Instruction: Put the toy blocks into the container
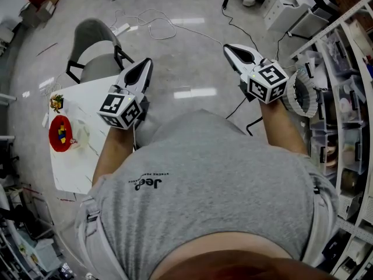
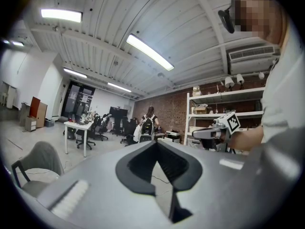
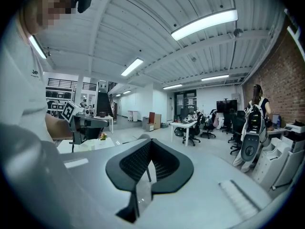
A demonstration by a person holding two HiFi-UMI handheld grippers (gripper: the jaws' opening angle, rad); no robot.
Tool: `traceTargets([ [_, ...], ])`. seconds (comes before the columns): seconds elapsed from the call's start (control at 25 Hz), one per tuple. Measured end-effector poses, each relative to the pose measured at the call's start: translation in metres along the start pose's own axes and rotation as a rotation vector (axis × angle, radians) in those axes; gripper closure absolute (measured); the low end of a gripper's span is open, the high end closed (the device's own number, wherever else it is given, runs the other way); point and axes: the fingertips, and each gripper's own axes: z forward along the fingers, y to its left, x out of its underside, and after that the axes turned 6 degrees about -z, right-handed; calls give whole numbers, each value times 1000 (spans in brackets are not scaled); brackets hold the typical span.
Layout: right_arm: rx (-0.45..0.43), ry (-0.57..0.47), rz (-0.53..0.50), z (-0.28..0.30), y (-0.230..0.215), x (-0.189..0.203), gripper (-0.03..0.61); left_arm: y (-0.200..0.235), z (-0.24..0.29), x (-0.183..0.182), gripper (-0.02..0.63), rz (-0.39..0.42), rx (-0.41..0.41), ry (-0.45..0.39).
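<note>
Two hand-held claws raised level above a grey floor, both closed on nothing.

Out in front of the grey T-shirt point(image 1: 221, 174), left gripper point(image 1: 145, 64) and right gripper point(image 1: 229, 49), each with jaws pressed together tip to tip and nothing between them. Well apart at the left, on the white rectangular table point(image 1: 81, 156), a round red container point(image 1: 58, 121) with small yellow and blue toy blocks point(image 1: 61, 136) apparently inside, too small to count. Just beyond the table, a grey padded chair point(image 1: 93, 39).
</note>
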Motion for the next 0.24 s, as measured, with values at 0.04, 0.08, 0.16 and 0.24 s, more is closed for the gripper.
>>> traceTargets([
  [0.04, -2, 0, -1, 0, 0, 0, 577, 0, 0, 0, 555, 0, -1, -1],
  [0.08, -3, -1, -2, 0, 0, 0, 577, 0, 0, 0, 555, 1, -2, -2],
  [0.16, -4, -2, -3, 0, 0, -1, 577, 0, -1, 0, 555, 2, -4, -2],
  [0.24, -5, -4, -3, -1, 0, -2, 577, 0, -2, -1, 555, 2, -5, -3],
])
